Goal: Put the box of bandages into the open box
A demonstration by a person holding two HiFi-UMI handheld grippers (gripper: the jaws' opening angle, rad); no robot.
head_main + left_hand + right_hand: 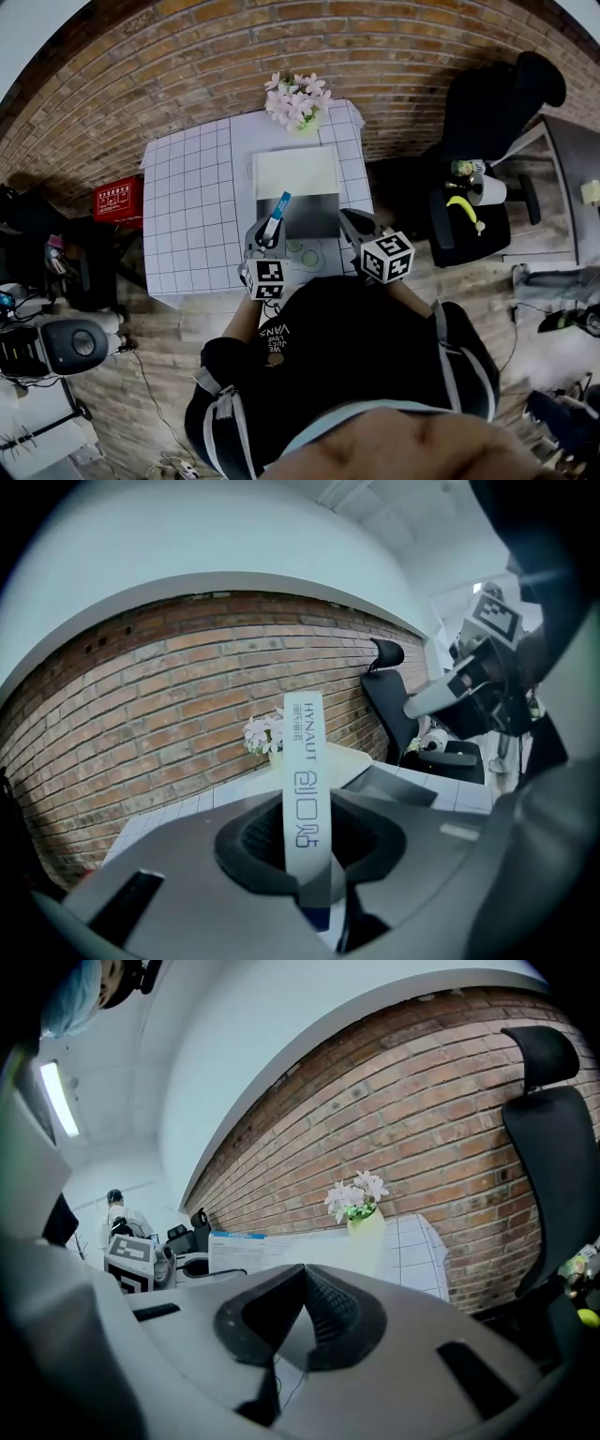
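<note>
L tool (pixel 269 232) clamped on bandage box (pixel 277 210), box held upright, raised off table (pixel 192 202), at near-left edge of open box (pixel 296 172). R tool (pixel 357 225) jaws together, empty, by open box's near-right corner. Flowers (pixel 298 101) behind open box.

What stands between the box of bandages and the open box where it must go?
Nothing visible. The left gripper holds the box of bandages upright beside the open box, at its near left corner. The right gripper, shut, is at the near right; the flowers stand beyond it.
</note>
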